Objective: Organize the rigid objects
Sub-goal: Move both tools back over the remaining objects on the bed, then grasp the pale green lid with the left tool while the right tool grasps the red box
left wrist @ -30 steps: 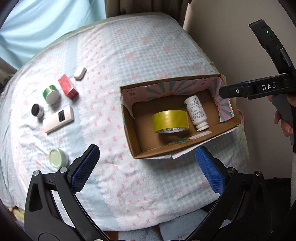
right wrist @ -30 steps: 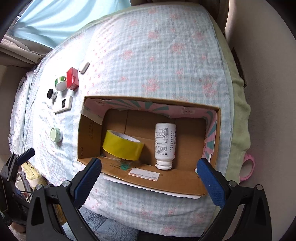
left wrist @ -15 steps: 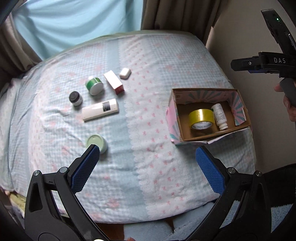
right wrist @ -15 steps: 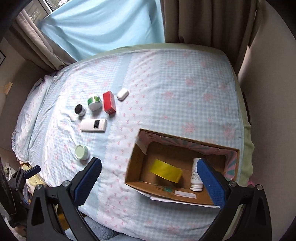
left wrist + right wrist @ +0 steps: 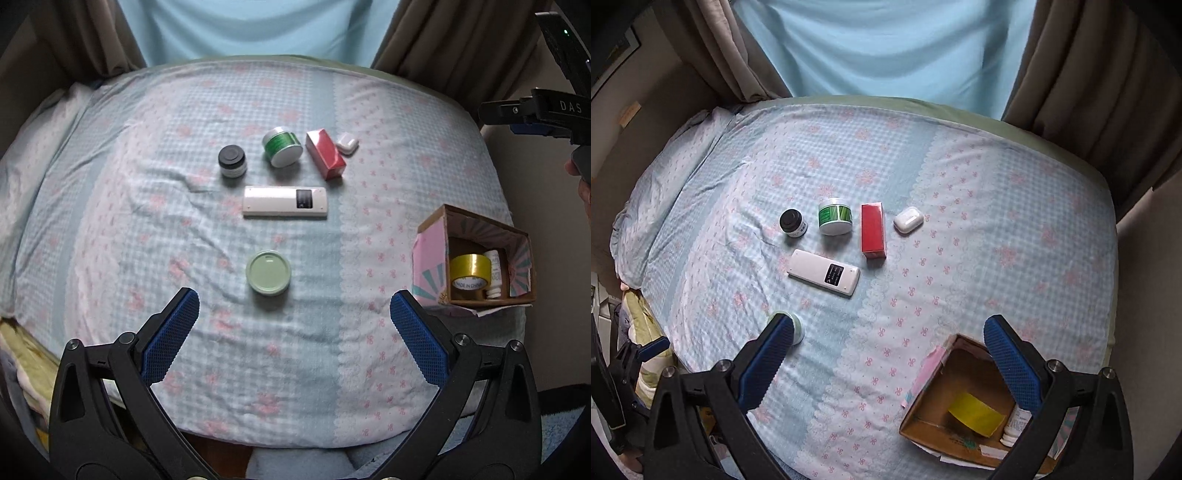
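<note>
On the bed lie a pale green round tin (image 5: 268,272), a white remote (image 5: 284,201), a black-capped jar (image 5: 232,161), a green-banded jar (image 5: 283,146), a red box (image 5: 325,154) and a white earbud case (image 5: 347,143). A cardboard box (image 5: 474,265) at the right holds a yellow tape roll (image 5: 470,275) and a white bottle (image 5: 494,274). My left gripper (image 5: 294,330) is open and empty, just short of the green tin. My right gripper (image 5: 890,360) is open and empty above the bed, over the box's (image 5: 962,402) left side. The green tin (image 5: 798,328) is partly hidden behind its left finger.
The bed has a blue checked sheet (image 5: 184,229) with pink flowers. Brown curtains (image 5: 1089,74) and a light blue curtain (image 5: 886,44) hang behind it. A wall runs along the right side. The right gripper's body (image 5: 546,110) shows at the upper right of the left wrist view.
Both grippers have pulled up and back from the cardboard box and swung left. The loose objects on the bed now lie ahead of them. Both stay open.
</note>
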